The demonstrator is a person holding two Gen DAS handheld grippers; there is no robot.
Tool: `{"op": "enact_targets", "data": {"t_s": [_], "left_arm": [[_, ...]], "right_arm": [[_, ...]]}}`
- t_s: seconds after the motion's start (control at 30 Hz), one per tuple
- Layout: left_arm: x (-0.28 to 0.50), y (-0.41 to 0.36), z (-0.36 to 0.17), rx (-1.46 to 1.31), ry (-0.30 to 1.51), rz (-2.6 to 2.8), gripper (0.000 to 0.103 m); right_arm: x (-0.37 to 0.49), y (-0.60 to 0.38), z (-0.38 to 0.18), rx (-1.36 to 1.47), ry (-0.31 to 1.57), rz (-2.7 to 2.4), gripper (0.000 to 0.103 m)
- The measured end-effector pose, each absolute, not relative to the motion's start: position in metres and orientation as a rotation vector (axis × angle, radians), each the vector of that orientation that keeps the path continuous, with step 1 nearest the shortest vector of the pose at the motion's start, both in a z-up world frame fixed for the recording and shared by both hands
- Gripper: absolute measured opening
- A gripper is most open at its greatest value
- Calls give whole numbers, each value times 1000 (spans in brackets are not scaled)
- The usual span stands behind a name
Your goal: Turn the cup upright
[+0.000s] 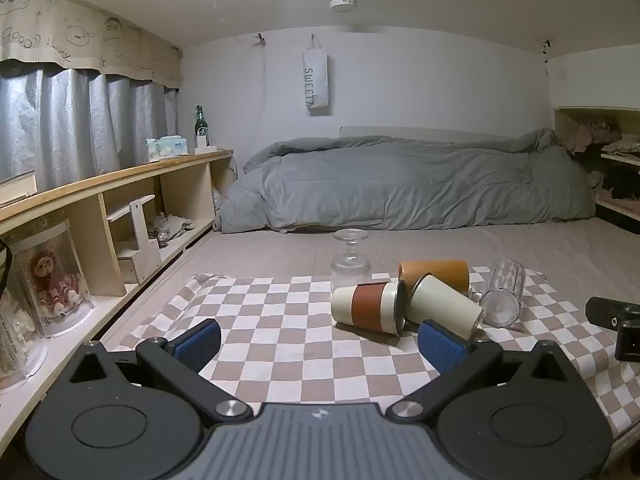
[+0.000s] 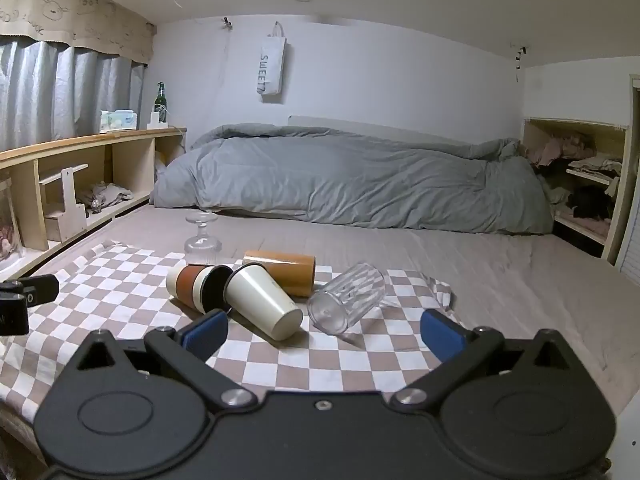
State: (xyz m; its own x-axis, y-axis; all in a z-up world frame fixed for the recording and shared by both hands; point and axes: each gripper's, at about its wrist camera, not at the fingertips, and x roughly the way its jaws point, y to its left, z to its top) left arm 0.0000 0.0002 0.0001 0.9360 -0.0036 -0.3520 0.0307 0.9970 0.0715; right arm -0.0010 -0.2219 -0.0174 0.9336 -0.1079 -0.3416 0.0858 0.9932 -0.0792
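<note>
— Where do we see the cups?
— Mid-frame on the brown-and-white checked cloth [image 2: 120,280]: a cream tapered paper cup [image 2: 262,300] lies on its side, touching the cream cup with the rust-brown sleeve [image 2: 196,282]; right of it, a clear ribbed plastic cup [image 2: 346,298].
— And our grippers?
— Left gripper [image 1: 320,340] and right gripper [image 2: 324,330] both gape wide — nothing held.

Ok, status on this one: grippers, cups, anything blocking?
Left gripper and right gripper open, empty. Cream cup, banded cup, orange cup, clear tumbler on sides, bunched. Glass inverted behind.
</note>
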Motion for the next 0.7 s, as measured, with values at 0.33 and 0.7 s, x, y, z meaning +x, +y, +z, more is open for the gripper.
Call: {"op": "enact_targets", "data": {"t_s": [0.33, 0.7], "left_arm": [[0, 1, 0, 82, 363, -16, 103], [0, 0, 0, 84, 364, -15, 103]], "right_arm": [[-1, -222, -17, -65, 354, -100, 103], [-3, -221, -15, -65, 356, -100, 103]]}}
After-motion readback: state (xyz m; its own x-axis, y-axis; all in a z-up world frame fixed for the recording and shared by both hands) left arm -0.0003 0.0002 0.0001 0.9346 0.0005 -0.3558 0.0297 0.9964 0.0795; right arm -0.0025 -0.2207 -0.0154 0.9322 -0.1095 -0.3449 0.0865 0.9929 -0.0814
